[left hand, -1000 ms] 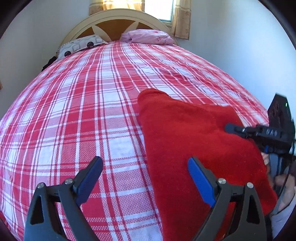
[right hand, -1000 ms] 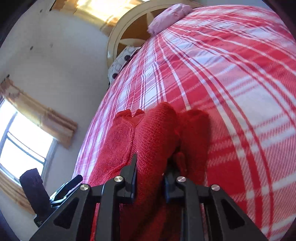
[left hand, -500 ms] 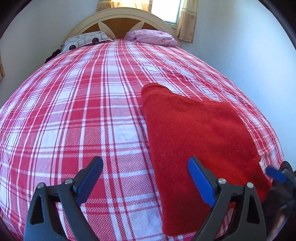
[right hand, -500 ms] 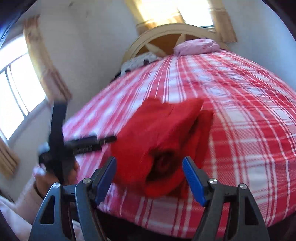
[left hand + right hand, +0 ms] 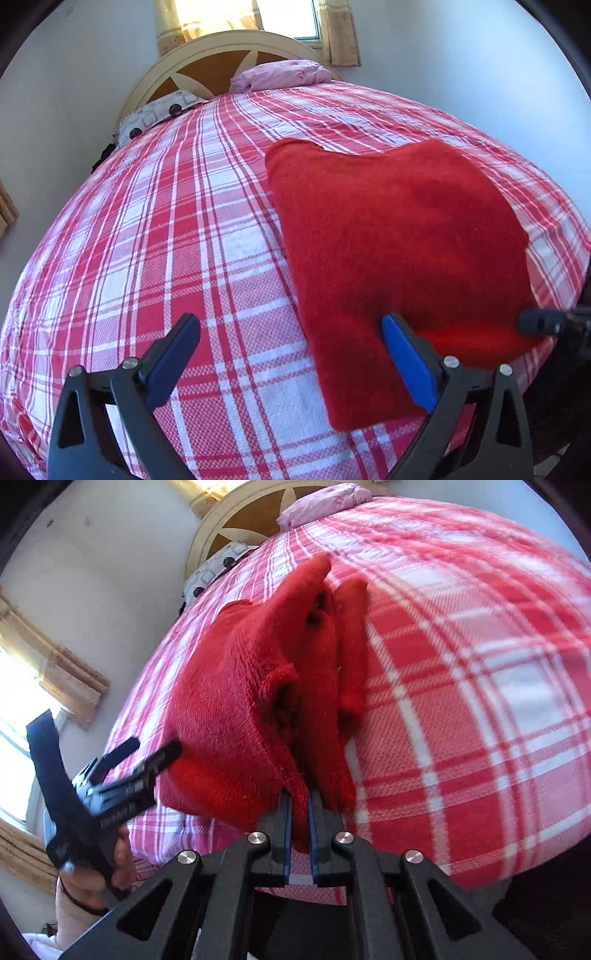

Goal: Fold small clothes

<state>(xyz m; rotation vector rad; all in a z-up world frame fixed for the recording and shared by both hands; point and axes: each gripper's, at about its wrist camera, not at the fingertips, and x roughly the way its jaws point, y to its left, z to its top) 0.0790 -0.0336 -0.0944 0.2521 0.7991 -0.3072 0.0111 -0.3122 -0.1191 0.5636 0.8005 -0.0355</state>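
While the plaid bed (image 5: pixel 155 236) carries the red garment (image 5: pixel 388 236) at its near right corner, a fold step is in hand: the right gripper (image 5: pixel 300 834), its jaws having just been closing, pinches the garment's near edge, and the left gripper (image 5: pixel 291 354) hangs wide apart, empty. Next likely calls for lifting that edge over.

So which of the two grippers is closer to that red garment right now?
Right. The right gripper has just closed and pinches the near edge of the red garment. The left gripper hangs open beside its left edge, not gripping it.
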